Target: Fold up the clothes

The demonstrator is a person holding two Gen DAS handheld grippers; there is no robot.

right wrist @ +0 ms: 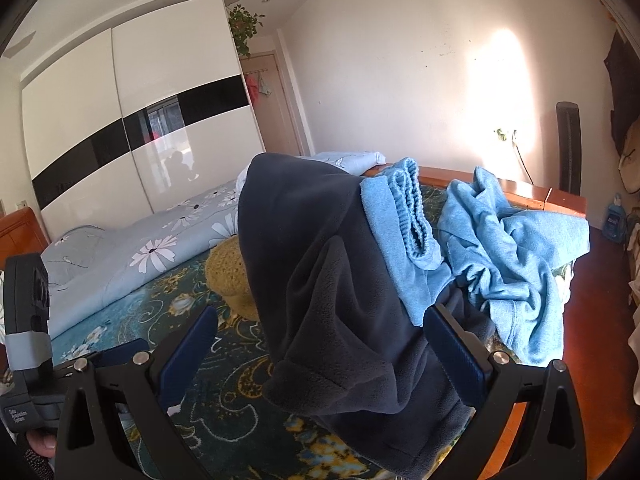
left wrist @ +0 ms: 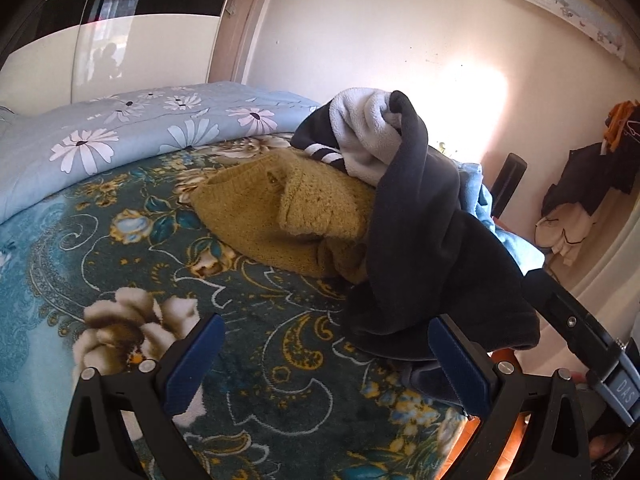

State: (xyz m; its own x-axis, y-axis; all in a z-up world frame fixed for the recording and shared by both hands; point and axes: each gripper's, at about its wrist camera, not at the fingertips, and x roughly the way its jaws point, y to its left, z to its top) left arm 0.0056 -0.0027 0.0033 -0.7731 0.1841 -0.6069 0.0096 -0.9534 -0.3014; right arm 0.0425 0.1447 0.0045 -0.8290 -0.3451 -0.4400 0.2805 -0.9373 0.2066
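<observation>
Both tools wide open, empty: left tool (left wrist: 326,364), right tool (right wrist: 320,356). Dark fleece garment (right wrist: 332,280) heaped over knitted mustard sweater (left wrist: 280,216), plush floral blanket (left wrist: 120,248) beneath.

Fleece garment (left wrist: 420,216) lies on the sweater (left wrist: 280,216), quilt (left wrist: 120,136) behind both

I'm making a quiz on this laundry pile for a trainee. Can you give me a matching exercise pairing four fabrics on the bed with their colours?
Things:
1. knitted sweater
2. fleece garment
3. crumpled top
4. bed blanket

Colours:
A. light blue
B. teal with a floral pattern
C. mustard yellow
D. dark navy

Pairs: 1-C, 2-D, 3-A, 4-B
</observation>
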